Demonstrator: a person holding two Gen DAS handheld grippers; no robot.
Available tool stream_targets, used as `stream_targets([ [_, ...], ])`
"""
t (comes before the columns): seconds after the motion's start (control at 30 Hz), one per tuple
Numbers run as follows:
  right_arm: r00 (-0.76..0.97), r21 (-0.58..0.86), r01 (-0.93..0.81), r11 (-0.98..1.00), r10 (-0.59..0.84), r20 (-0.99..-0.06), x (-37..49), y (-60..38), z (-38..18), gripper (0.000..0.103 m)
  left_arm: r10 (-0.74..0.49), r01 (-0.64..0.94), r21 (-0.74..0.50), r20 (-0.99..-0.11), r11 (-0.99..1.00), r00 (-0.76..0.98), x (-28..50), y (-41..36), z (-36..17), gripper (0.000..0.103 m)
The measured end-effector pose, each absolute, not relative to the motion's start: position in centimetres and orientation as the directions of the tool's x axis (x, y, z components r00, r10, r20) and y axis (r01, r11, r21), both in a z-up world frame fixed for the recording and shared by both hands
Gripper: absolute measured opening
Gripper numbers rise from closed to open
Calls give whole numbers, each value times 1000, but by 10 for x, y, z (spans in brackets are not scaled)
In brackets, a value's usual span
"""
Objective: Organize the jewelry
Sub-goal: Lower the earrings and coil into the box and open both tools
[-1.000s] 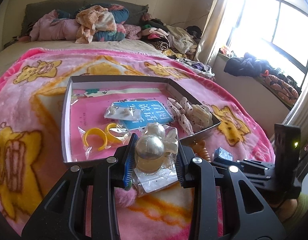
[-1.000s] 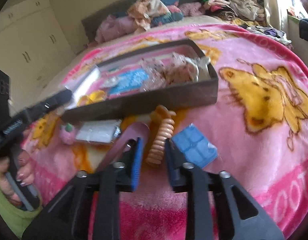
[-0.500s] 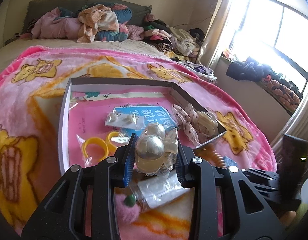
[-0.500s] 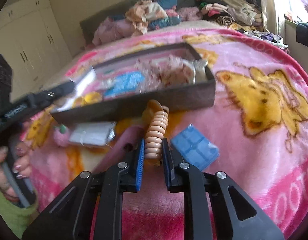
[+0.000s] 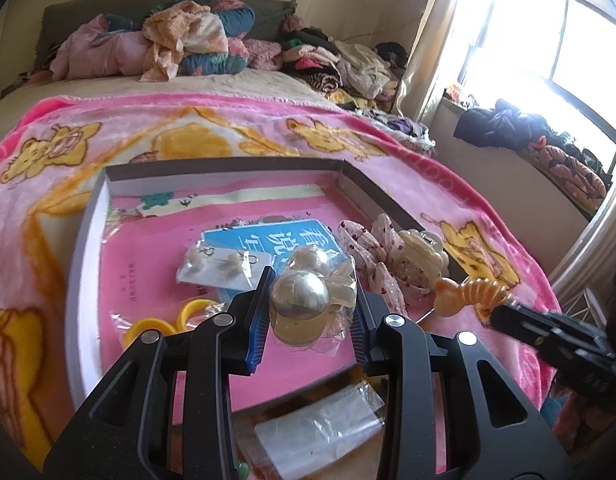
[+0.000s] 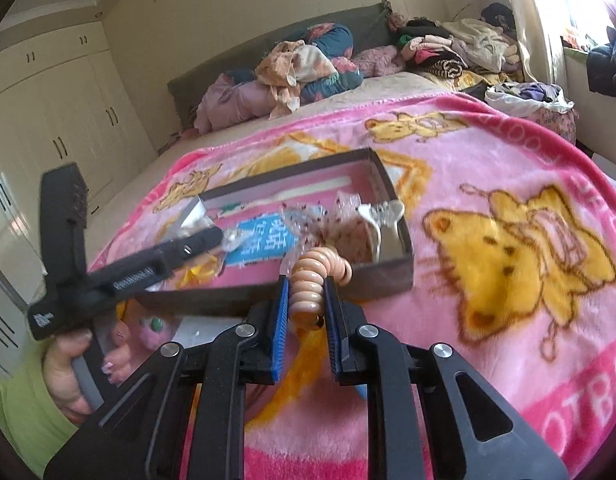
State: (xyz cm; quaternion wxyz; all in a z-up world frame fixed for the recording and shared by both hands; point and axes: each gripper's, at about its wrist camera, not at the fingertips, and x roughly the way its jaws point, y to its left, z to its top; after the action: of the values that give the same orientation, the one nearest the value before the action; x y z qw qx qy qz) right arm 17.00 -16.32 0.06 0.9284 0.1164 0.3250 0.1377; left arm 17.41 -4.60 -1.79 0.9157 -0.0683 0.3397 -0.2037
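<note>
My left gripper (image 5: 311, 282) is shut on a clear packet with two pearl balls (image 5: 300, 300), held just above the near part of the shallow dark box (image 5: 228, 165). The box holds a yellow ring packet (image 5: 164, 325), an earring card (image 5: 224, 261), a floral bow (image 5: 371, 248) and a cream claw clip (image 5: 421, 257). My right gripper (image 6: 306, 285) is shut on a peach coil hair tie (image 6: 319, 261), lifted off the pink blanket (image 6: 507, 320) at the box's near right corner (image 6: 387, 277). The coil (image 5: 471, 291) also shows at the right of the left wrist view.
A clear plastic packet (image 5: 319, 428) and a pink pompom (image 6: 152, 326) lie on the blanket in front of the box. A hand (image 6: 68, 364) grips the left tool. Piled clothes (image 5: 188, 44) fill the bed's head; a window ledge (image 5: 527, 136) is on the right.
The right gripper shut on the coil hair tie and raised it off the blanket toward the box. The left gripper carried the pearl packet forward over the box's near edge.
</note>
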Motion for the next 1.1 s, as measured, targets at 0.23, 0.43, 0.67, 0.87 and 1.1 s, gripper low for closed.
stream_targets([
  [0.23, 766, 322, -181, 929, 338, -546, 184, -166, 12, 17, -421, 328, -266, -631, 907, 652, 187, -55, -29, 26],
  [0.43, 763, 332, -170, 928, 337, -552, 214, -167, 13, 17, -422, 329, -267, -648, 906, 634, 191, -58, -35, 26],
  [0.67, 736, 346, -148, 926, 338, -587, 248, -166, -5, 17, -424, 322, -278, -653, 905, 627, 196, -55, -37, 41],
  [0.87, 703, 334, -184, 924, 361, -612, 265, -151, -13, 17, -423, 314, -284, -643, 906, 638, 190, -52, -33, 51],
  [1.1, 667, 346, -173, 922, 368, -648, 272, -150, -28, 19, -427, 310, -294, -629, 904, 650, 184, -44, -27, 52],
])
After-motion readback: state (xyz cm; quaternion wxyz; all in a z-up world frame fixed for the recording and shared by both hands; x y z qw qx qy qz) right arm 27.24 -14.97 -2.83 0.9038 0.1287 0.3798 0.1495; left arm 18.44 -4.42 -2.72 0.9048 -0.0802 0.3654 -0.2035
